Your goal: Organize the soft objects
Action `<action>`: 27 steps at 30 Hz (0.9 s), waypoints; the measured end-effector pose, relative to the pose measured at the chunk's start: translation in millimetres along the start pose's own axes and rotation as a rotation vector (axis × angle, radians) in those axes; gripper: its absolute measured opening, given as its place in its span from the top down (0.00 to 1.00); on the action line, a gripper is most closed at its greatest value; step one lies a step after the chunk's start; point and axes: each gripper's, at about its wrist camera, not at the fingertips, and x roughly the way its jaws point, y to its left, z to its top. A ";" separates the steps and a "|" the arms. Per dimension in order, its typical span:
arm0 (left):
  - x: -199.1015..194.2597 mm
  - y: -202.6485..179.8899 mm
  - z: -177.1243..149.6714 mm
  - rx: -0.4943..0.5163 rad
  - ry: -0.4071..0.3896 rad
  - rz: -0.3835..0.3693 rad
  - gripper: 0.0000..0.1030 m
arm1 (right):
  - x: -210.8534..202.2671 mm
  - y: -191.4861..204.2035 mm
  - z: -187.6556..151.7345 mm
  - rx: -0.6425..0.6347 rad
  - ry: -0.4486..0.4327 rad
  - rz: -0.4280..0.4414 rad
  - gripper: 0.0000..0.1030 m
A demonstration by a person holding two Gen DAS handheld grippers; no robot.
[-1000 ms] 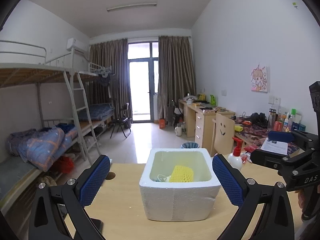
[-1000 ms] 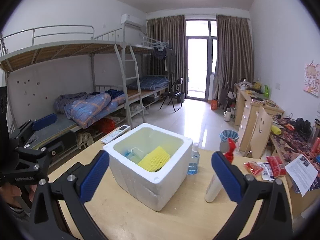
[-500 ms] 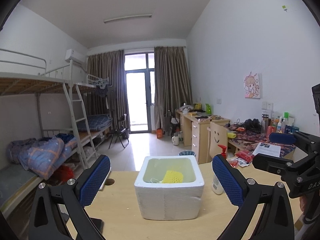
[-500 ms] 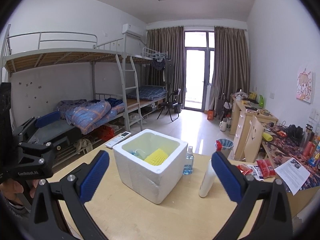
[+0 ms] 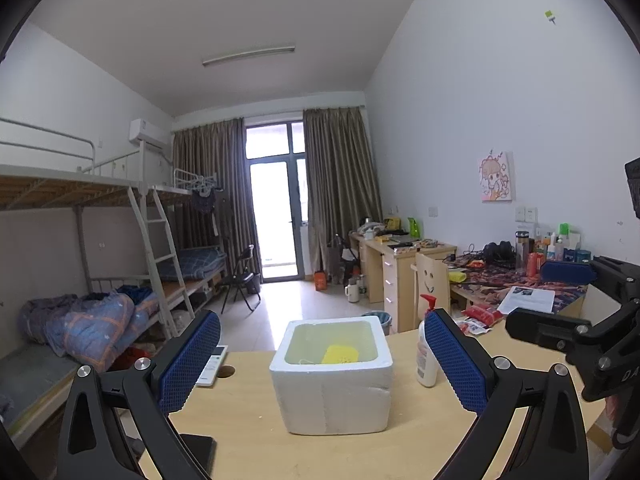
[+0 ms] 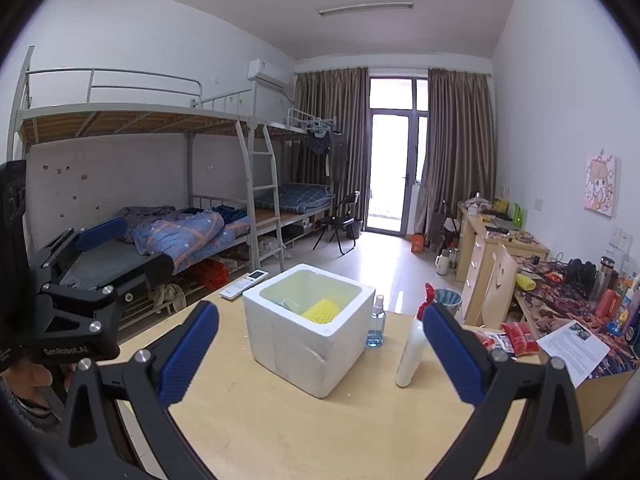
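Both the left gripper point(image 5: 322, 358) and right gripper point(image 6: 320, 348) hang with jaws spread wide, empty, short of the foam box point(image 6: 306, 328). Inside it lies the yellow sponge point(image 6: 320, 310) — nothing soft remains beside it, so withdrawing cleanly seems right.

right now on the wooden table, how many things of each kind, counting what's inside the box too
foam box: 1
yellow sponge, inside the box: 1
pale blue-white item beside the sponge, too hidden to name: 1
bottles: 2, a white pump bottle and a small blue spray bottle
remote control: 1
total: 6
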 end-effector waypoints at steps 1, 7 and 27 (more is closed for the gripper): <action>-2.8 -0.9 -0.4 -0.002 -0.003 0.003 0.01 | -2.8 0.5 -1.4 0.005 -0.004 -0.002 0.00; -15.7 -7.8 -5.0 0.003 -0.004 0.003 0.01 | -14.0 2.4 -9.3 0.020 -0.004 -0.013 0.00; -33.8 -6.7 -41.3 -0.042 -0.005 0.003 0.01 | -25.7 10.4 -46.0 0.044 -0.027 0.017 0.00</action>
